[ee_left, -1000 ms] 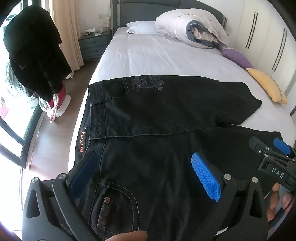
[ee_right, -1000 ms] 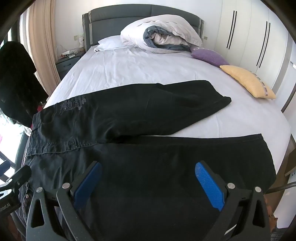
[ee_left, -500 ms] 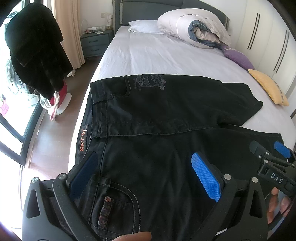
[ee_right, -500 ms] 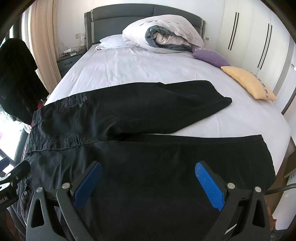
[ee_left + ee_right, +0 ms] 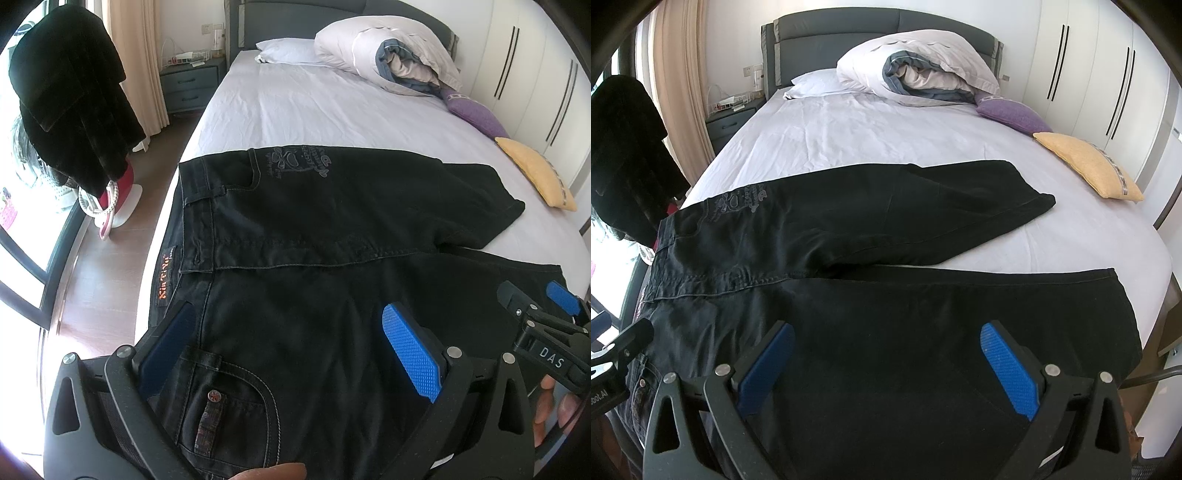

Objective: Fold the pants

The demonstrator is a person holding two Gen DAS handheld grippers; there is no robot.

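Note:
Black denim pants [image 5: 314, 236] lie flat on the white bed [image 5: 314, 107], waistband to the left, both legs spread out to the right; they also show in the right wrist view [image 5: 849, 229]. My left gripper [image 5: 291, 354] is open and empty, hovering over the near hip and back pocket. My right gripper [image 5: 886, 365] is open and empty over the near leg [image 5: 960, 314]; its tip shows in the left wrist view [image 5: 539, 325].
A rolled duvet [image 5: 916, 74], a white pillow [image 5: 284, 51], a purple cushion [image 5: 1012, 110] and a yellow cushion [image 5: 1086, 162] lie at the bed's far side. A dark coat [image 5: 70, 92] hangs on a stand left of the bed. Wardrobe doors [image 5: 1108, 74] stand on the right.
Both grippers have drifted slightly, so the pants sit a little lower in view. The jaws stay open and the pants have not moved.

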